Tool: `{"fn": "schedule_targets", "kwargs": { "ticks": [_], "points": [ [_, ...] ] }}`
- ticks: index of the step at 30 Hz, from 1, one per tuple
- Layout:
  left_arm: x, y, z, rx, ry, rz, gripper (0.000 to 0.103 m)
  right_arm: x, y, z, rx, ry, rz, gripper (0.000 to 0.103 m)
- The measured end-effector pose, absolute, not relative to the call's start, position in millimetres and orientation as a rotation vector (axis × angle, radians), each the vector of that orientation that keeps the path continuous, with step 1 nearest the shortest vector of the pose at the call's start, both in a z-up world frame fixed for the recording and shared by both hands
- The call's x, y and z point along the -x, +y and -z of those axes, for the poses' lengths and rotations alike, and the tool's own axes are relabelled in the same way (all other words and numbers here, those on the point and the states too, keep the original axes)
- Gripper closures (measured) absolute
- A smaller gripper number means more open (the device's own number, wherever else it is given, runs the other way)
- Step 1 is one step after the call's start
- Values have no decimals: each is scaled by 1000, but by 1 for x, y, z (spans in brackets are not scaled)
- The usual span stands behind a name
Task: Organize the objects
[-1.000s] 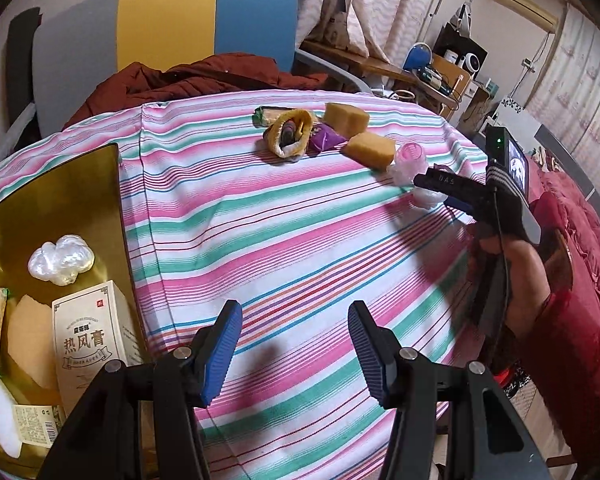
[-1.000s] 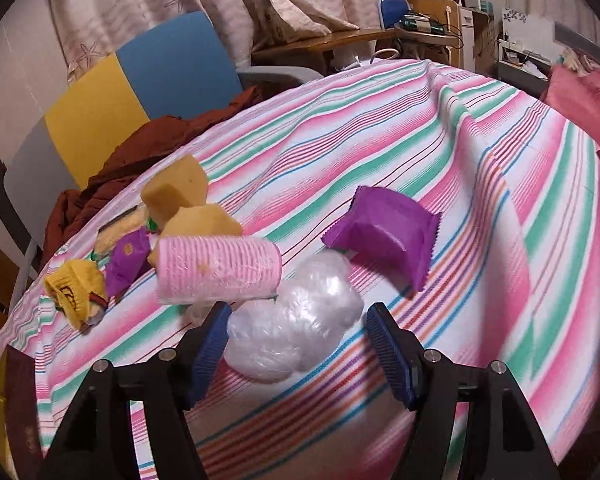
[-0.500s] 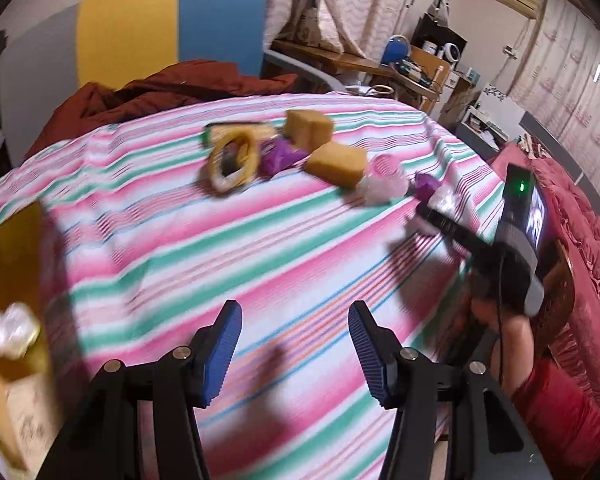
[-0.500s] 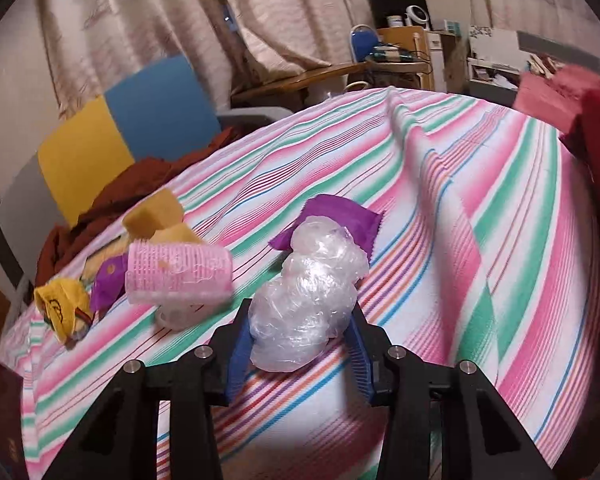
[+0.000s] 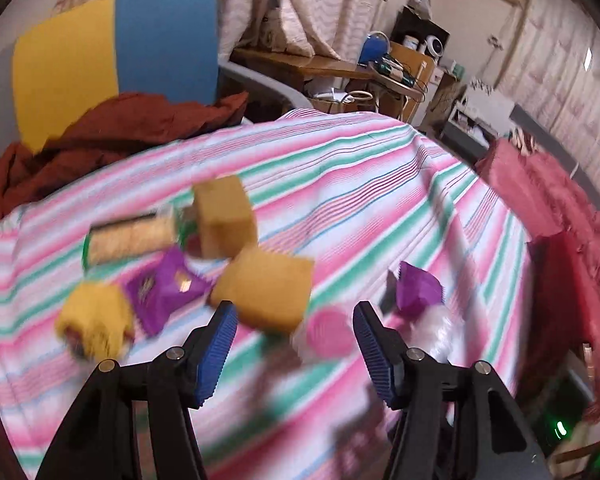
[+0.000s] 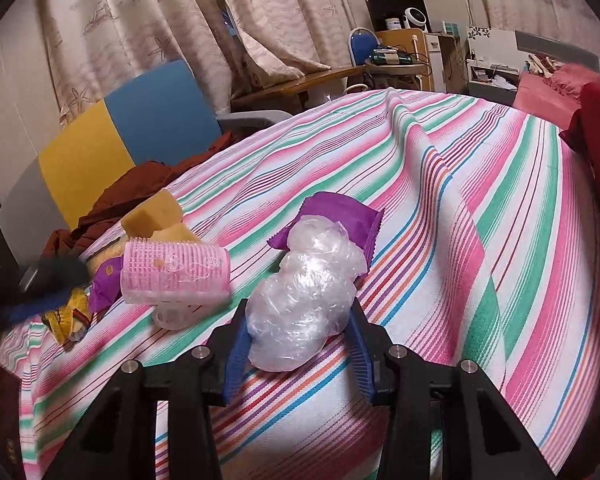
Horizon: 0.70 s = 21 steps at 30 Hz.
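My right gripper [image 6: 298,344] is shut on a crumpled clear plastic wad [image 6: 304,292], held just above the striped tablecloth [image 6: 480,208]. A purple packet [image 6: 340,216] lies behind the wad and a pink hair roller [image 6: 176,272] to its left. My left gripper [image 5: 296,348] is open and empty, low over the cloth, facing the pink roller [image 5: 328,332], two yellow sponges [image 5: 264,292] [image 5: 224,216], a purple packet [image 5: 164,288], a biscuit pack [image 5: 132,236] and a yellow roll [image 5: 96,320]. The left view is blurred.
A blue and yellow chair [image 5: 112,52] with a brown-red cloth [image 5: 112,136] stands behind the table. A second purple packet [image 5: 418,288] lies at the right. A red sofa [image 5: 572,248] is beside the table's right edge. A fold in the cloth [image 6: 432,152] runs across the table.
My right gripper closed on the plastic wad and lifted it slightly. My left gripper swung away from the gold tray and moved close to the cluster of objects.
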<state>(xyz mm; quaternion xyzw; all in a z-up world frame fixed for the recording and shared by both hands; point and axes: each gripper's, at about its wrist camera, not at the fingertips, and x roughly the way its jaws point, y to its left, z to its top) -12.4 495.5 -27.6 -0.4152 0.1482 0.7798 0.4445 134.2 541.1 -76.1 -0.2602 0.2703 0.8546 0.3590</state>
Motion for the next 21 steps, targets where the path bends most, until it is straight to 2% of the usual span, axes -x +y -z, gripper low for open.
{"fn": "schedule_targets", "kwargs": {
  "ticks": [2,6,11,15,18,21],
  "points": [
    [15,496,32,1021,370,-1937,40,-133,541,77,672,696,-2203,58],
    [24,462,41,1100,216,-1918,35,-135,542,77,670,700,-2205,58],
    [17,406,70,1193,252,-1946,37,-136,541,77,669,701,-2205,58],
    [13,371,77,1182,172,-1983,36,-137,541,77,670,698,-2205,58],
    [14,371,75,1163,130,-1981,36,-137,541,76,671,698,-2205,58],
    [12,391,68,1131,166,-1946,36,-137,541,76,673,693,-2203,58]
  ]
}}
